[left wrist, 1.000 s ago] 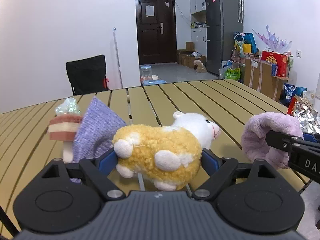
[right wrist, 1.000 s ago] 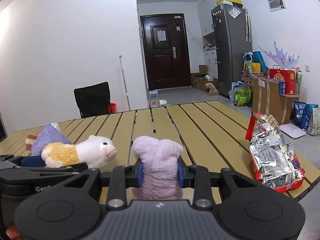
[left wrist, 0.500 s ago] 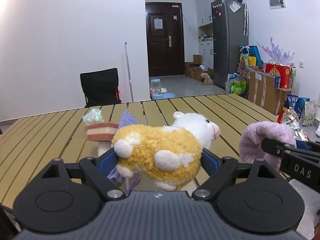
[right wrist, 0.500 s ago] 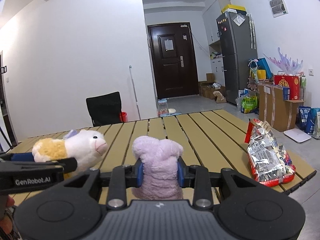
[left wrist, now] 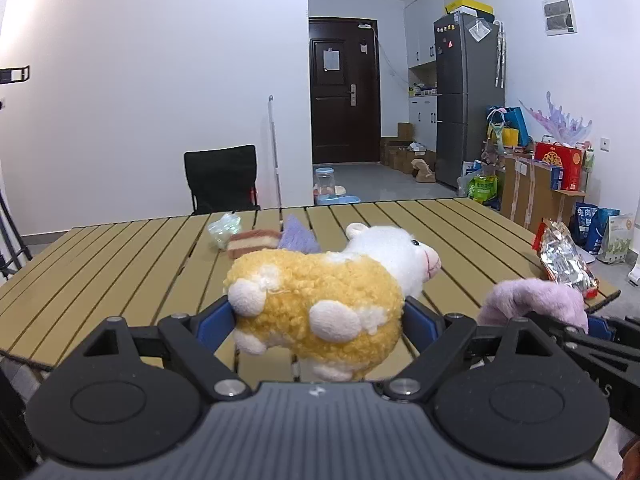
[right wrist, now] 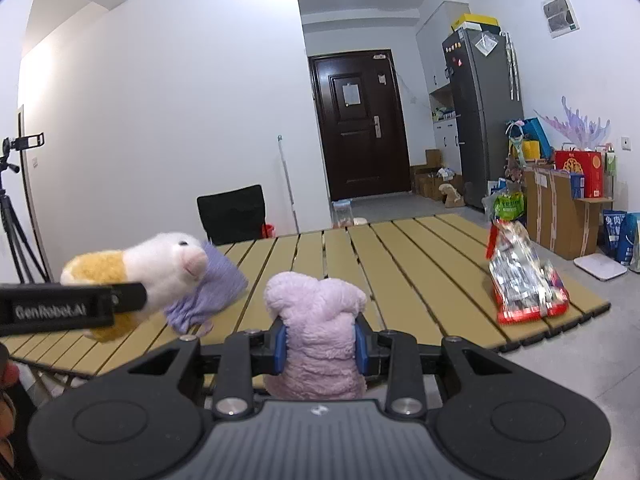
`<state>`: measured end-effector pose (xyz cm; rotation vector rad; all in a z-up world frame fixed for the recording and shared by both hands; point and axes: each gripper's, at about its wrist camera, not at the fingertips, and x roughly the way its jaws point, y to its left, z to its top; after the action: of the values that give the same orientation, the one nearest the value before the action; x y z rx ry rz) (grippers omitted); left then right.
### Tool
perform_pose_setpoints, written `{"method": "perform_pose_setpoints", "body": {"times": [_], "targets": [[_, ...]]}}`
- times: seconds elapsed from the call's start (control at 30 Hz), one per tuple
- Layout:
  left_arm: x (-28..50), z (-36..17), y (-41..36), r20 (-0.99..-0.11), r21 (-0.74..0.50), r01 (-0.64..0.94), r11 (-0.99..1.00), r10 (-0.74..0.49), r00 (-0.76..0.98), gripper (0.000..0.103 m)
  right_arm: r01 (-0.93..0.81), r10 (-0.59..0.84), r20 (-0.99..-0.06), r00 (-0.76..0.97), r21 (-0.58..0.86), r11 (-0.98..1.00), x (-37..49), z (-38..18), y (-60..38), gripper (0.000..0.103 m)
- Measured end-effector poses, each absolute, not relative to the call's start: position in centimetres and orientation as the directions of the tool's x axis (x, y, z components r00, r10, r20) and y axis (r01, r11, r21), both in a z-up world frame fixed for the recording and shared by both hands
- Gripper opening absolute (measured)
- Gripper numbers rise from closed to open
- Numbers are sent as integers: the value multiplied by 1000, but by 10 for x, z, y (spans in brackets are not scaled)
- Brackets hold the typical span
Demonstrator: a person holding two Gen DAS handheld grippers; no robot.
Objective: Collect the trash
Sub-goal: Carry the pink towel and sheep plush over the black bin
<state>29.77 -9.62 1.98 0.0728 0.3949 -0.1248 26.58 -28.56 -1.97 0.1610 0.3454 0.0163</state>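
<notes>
My left gripper [left wrist: 320, 320] is shut on a yellow and white plush sheep [left wrist: 320, 300] and holds it above the near edge of the slatted wooden table [left wrist: 120, 264]. My right gripper [right wrist: 320, 342] is shut on a purple plush toy [right wrist: 318, 340], also raised over the near edge. The sheep shows at the left of the right wrist view [right wrist: 152, 268], and the purple toy shows at the right of the left wrist view [left wrist: 536, 300]. A silver and red snack bag [right wrist: 520, 280] lies near the table's right edge. A crumpled clear wrapper [left wrist: 224, 227] lies further back.
A purple cloth [right wrist: 212, 296] and a brown and cream striped plush piece [left wrist: 254, 242] lie on the table. A black chair [left wrist: 222, 178] stands behind the table. A tripod [right wrist: 16, 208] stands at the left. Boxes and bags [left wrist: 560, 184] line the right wall by the fridge [left wrist: 466, 100].
Both grippers have risen and drawn back from the table with their toys still held. The table and the things on it now look lower and further away.
</notes>
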Motion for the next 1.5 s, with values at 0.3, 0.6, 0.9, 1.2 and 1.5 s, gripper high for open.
{"method": "perform_pose_setpoints", "body": {"times": [0.3,0.6,0.9,1.2,1.5], "targets": [[248,8,-73,-407,41,125,991,-98,908,88,11,51,-409,911,147,989,221,-37,-278,31],[214,-11,-63,-434,50,130,990,-95,896,88,7,53,-479,876,124,992,189,-58,-267,31],[193,-42,-46,-488,55,118,992,-76,869,88,-4,59,-550,833,100,995,176,-83,-258,31],[190,-73,-35,-552,62,93,994,-43,832,88,-21,69,-630,774,83,996,176,-117,-245,31],[196,-113,-26,-632,73,65,995,-4,775,88,-40,71,-705,706,60,997,183,-154,-235,31]]}}
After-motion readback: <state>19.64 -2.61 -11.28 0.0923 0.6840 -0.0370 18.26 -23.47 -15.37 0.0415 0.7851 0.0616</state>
